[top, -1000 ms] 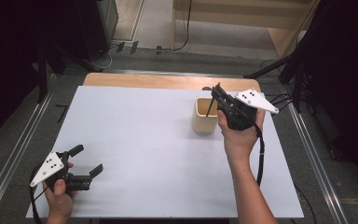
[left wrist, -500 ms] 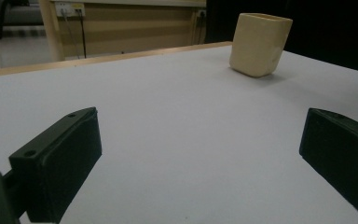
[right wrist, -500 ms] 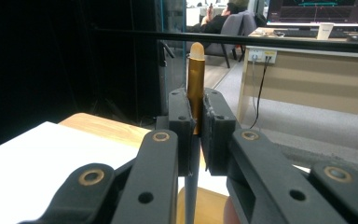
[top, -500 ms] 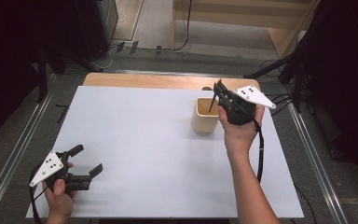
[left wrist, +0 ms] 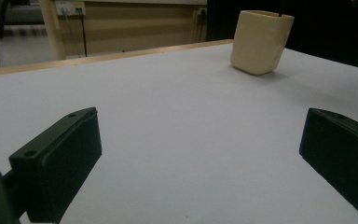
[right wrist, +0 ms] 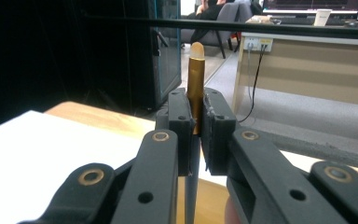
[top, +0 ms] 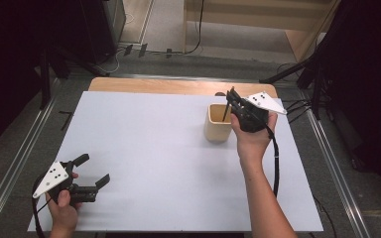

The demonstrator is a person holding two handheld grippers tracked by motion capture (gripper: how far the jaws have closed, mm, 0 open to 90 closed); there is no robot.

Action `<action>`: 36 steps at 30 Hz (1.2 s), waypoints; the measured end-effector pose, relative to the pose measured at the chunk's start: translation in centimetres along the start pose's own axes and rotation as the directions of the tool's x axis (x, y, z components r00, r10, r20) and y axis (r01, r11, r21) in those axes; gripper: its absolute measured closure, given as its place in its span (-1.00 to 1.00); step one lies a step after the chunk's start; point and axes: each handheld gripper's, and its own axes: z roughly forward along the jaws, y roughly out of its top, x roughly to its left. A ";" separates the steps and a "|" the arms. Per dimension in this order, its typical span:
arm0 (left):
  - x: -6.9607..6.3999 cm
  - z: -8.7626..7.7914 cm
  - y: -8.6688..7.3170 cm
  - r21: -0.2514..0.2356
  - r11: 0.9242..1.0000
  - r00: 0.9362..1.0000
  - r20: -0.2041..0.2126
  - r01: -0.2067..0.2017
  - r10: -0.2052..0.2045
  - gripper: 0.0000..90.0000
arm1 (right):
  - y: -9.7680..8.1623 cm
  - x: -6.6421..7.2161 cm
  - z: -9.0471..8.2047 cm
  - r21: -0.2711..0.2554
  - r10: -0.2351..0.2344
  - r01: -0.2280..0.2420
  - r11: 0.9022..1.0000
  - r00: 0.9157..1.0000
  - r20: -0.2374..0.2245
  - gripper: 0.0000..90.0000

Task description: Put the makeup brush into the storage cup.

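Meanwhile, at the white table (top: 168,148): pencil poised over a cream cup.

Seen left to right from the high view: left gripper (top: 95,171) low at the near left corner, jaws spread wide with nothing between them, resting by the sheet's edge; well apart to the right, cream cup (top: 218,124) with rounded corners, upright near the far edge; right gripper (top: 229,99) just above its rim, clamped on a slim pencil (right wrist: 195,88). Held upright, long axis vertical, pale eraser tip up above a gold ferrule, dark shaft dropping between the pads toward the cup's mouth; lower end hidden. From the left gripper view, a thin dark line rising from the cup (left wrist: 260,42).
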 end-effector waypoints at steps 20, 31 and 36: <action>0.0 0.0 0.0 0.002 1.000 1.000 0.000 -0.001 0.001 -1.00 | -3.7 -0.9 1.5 0.085 0.030 -0.032 0.996 0.999 0.018 0.88; 0.0 0.0 0.0 0.002 1.000 1.000 0.000 0.000 0.000 -1.00 | -5.7 -1.2 2.1 0.128 0.033 -0.037 0.991 0.999 0.032 0.88; 0.0 0.0 0.0 0.000 1.000 1.000 -0.001 0.002 -0.002 -1.00 | -5.6 -1.4 1.2 0.121 0.112 -0.109 0.987 0.994 -0.019 0.12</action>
